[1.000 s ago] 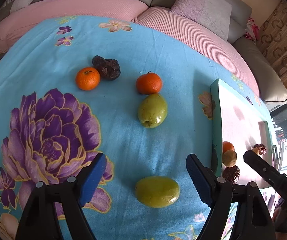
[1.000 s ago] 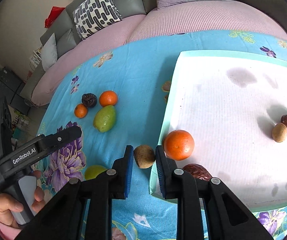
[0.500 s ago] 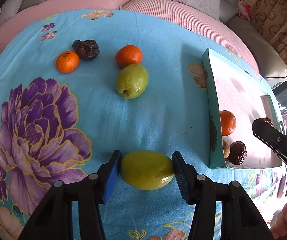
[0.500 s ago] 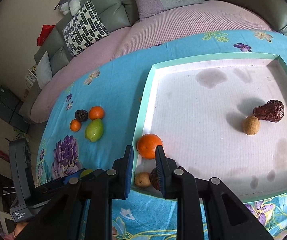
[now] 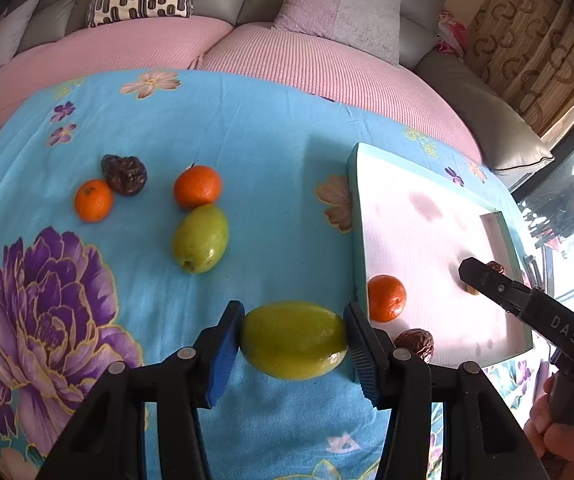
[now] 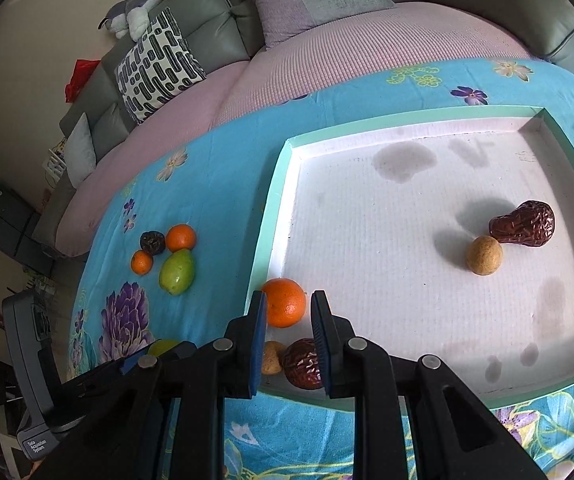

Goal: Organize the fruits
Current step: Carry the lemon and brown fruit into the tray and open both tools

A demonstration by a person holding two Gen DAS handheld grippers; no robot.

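Note:
My left gripper point(image 5: 293, 340) is shut on a green fruit point(image 5: 293, 340) and holds it above the blue floral cloth, just left of the tray point(image 5: 357, 216). On the cloth lie a second green fruit point(image 5: 201, 244), two oranges point(image 5: 197, 187) point(image 5: 93, 201) and a dark date point(image 5: 124, 175). My right gripper point(image 6: 287, 332) hovers over the tray's near left corner, jaws a little apart and empty. In the tray point(image 6: 279, 184) lie an orange point(image 6: 283, 308), a small tan fruit point(image 6: 271, 357), a dark date point(image 6: 302, 364), another tan fruit point(image 6: 484, 255) and another date point(image 6: 523, 224).
A pink-covered sofa point(image 5: 287, 52) with cushions curves behind the table. A patterned cushion point(image 6: 157, 64) and a plush toy point(image 6: 143, 0) lie on it. The right gripper's body point(image 5: 527, 304) reaches over the tray's right part in the left wrist view.
My left gripper closed on the green fruit and lifted it toward the tray. My right gripper dropped the small tan fruit in the tray's corner and rose above it.

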